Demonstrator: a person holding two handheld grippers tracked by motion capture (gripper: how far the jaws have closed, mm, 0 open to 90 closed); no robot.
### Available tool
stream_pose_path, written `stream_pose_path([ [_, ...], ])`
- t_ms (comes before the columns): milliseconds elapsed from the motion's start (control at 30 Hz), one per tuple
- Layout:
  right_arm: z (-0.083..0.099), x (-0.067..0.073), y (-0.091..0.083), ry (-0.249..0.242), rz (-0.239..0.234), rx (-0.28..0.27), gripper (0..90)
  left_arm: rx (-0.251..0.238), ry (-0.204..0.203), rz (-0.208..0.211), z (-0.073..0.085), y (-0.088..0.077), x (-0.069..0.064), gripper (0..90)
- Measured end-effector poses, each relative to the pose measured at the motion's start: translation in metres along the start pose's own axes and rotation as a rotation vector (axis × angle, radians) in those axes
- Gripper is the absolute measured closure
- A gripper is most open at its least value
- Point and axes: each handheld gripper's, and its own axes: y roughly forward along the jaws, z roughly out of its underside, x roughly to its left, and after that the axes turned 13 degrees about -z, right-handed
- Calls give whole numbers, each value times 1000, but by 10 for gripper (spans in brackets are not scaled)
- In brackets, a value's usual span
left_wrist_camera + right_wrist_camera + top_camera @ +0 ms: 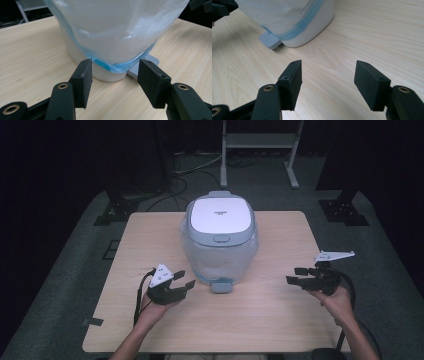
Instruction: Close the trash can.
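Standing on a pale wooden table [150,330], a bagged bin [220,240]; dark room.

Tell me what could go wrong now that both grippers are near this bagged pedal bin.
The thin plastic bag hangs loose over the pedal bin; the left gripper, jaws open right beside it, could snag or tear it. The grey pedal sticks out in front, so a nudge may flip the lid. The right gripper, open over bare table, helps little if the bin slides.
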Motion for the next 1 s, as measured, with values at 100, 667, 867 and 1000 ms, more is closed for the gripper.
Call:
stream_pose_path([
  [100, 4, 0, 0, 4, 1, -4, 377, -5, -10, -12, 2, -3, 4, 445],
  [667, 25, 3, -4, 14, 19, -10, 356, -2, -60, -87, 21, -20, 31, 413],
  [867, 31, 8, -3, 9, 23, -18, 346, -6, -79, -105, 25, -28, 38, 394],
  [1000, 36, 11, 0, 4, 34, -16, 318, -6, -98, -118, 31, -33, 41, 373],
])
